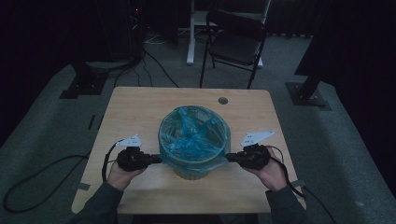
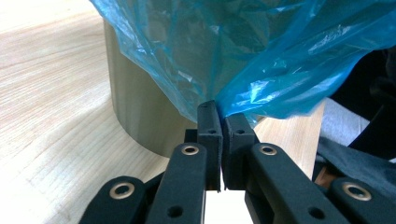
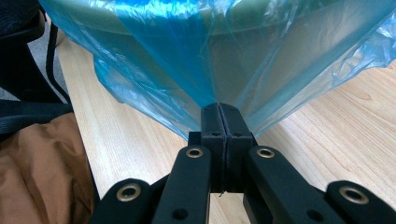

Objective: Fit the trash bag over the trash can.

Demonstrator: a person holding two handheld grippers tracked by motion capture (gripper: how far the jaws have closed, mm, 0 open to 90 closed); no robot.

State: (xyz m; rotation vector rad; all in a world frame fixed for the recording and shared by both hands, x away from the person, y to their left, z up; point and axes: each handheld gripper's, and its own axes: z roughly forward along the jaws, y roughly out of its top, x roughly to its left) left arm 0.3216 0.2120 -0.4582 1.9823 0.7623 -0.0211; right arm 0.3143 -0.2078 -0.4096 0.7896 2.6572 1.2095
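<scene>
1. Two grippers hold one blue bag that lines a round bin.
2. The bin stands on the table, in the middle between the left and right edges and a bit closer to the near edge.
3. The bag hangs over the rim of the bin and down its sides.
4. The left gripper is at the left side of the bin, near the left edge of the table.
5. Its jaws pinch a fold of the bag. A thin gap shows between the pads lower down, and the plastic sits tight at their tips.
6. The bin wall is just behind that fold.
7. The right gripper is at the right side of the bin, near the right edge of the table.
8. Its jaws are pressed together on the bag, which fans out from their tips.
9. A hand holds the left gripper and a hand holds the right one, both close to the near edge.
10. A black chair stands on the floor past the far edge.
</scene>
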